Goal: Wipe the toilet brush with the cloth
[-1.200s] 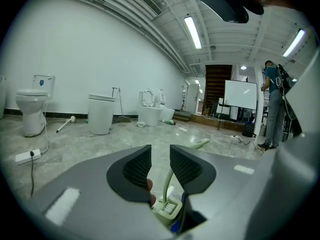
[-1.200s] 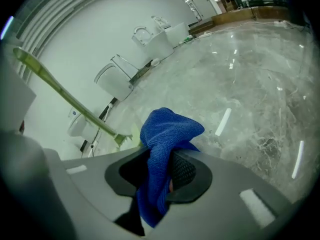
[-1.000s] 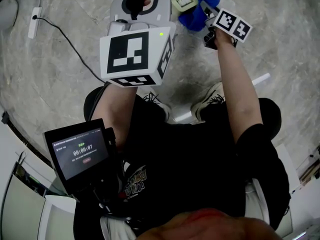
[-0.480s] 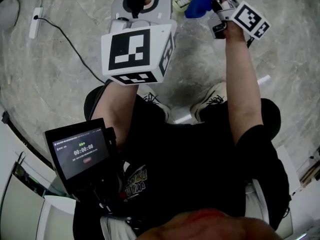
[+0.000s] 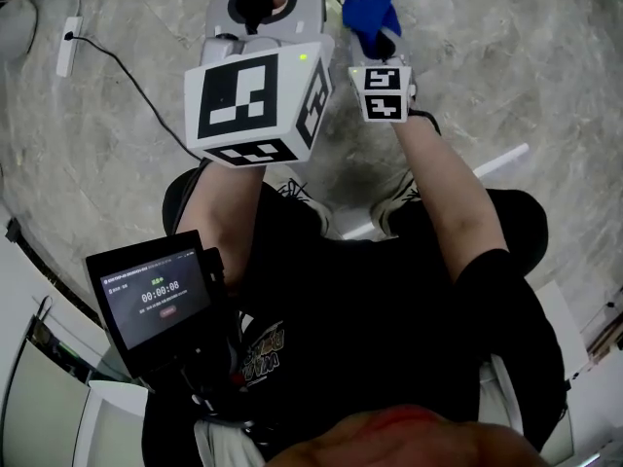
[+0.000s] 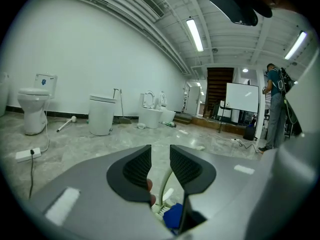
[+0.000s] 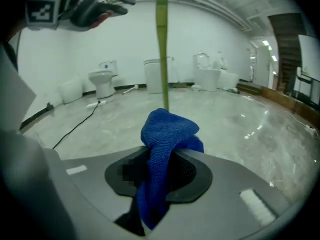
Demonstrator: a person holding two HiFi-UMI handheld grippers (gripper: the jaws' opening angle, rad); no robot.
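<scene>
Above the polished floor, the left gripper is clamping the pale green toilet brush upright by its handle, while the right gripper is pinching the blue cloth just beside the brush's bristles.

Toilet, power strip, whiteboard, standing person

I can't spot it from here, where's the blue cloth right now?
The cloth is clamped in the right tool, top middle of the head view, right by the toilet brush that the left tool holds.
</scene>
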